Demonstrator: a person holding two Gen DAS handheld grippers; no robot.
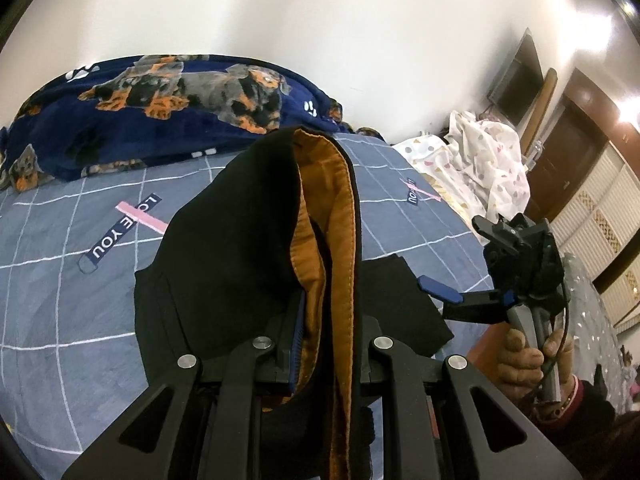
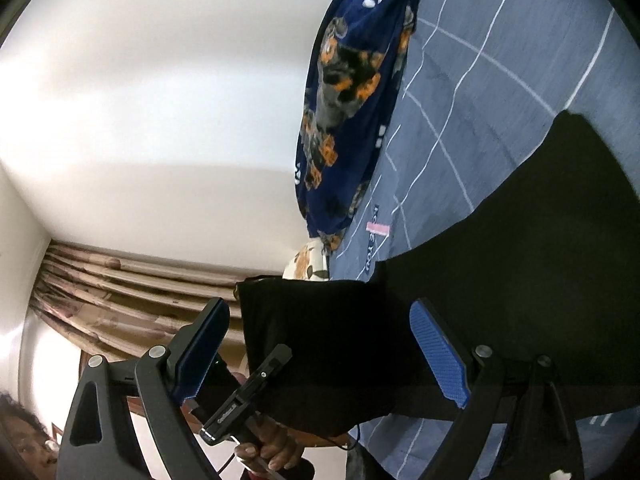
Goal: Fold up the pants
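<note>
Jaws of the left gripper (image 1: 326,344) pinch the black pants (image 1: 224,248), orange lining up, long axis running toward the bed's (image 1: 60,280) blanket (image 1: 120,128) edge; right gripper (image 2: 320,354) gapes wide, empty, beside the draped cloth.

The left tool (image 1: 324,344) points downward with jaws clamped nearly together, while the right tool (image 2: 320,356) stands wide open, hand-held.

White wall (image 1: 320,20), bed (image 1: 60,280), curtains (image 2: 120,292)
</note>
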